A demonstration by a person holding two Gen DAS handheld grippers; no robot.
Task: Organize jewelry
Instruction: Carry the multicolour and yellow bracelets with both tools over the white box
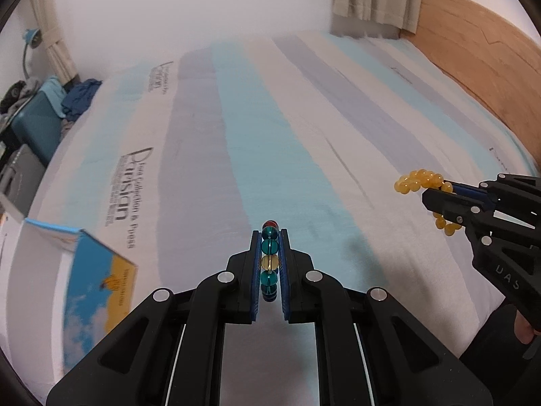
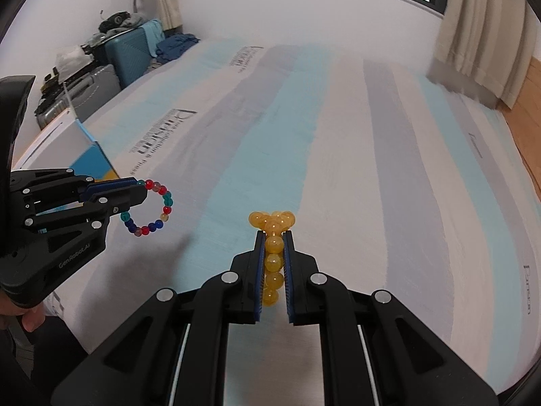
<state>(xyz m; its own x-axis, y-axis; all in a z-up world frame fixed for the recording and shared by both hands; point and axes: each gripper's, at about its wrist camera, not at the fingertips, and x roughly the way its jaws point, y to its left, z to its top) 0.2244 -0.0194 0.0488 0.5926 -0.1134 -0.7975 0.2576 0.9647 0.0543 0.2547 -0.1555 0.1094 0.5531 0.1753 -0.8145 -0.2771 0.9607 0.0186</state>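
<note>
My left gripper (image 1: pixel 269 233) is shut on a multicolour bead bracelet (image 1: pixel 269 257) with teal, red, blue and amber beads, held edge-on above the striped bed sheet. In the right wrist view the left gripper (image 2: pixel 140 187) shows at the left with the multicolour bracelet (image 2: pixel 165 209) hanging as a ring from its tips. My right gripper (image 2: pixel 274 235) is shut on a yellow bead bracelet (image 2: pixel 273 253), also held above the sheet. In the left wrist view the right gripper (image 1: pixel 436 191) holds the yellow bracelet (image 1: pixel 414 181) at the right.
A blue and yellow box (image 1: pixel 98 291) lies at the left edge of the bed and shows in the right wrist view (image 2: pixel 91 160). The striped sheet (image 1: pixel 270 135) spreads ahead. Suitcases (image 2: pixel 128 54) and clothes stand beyond the bed. A wooden headboard (image 1: pixel 480 67) is at the right.
</note>
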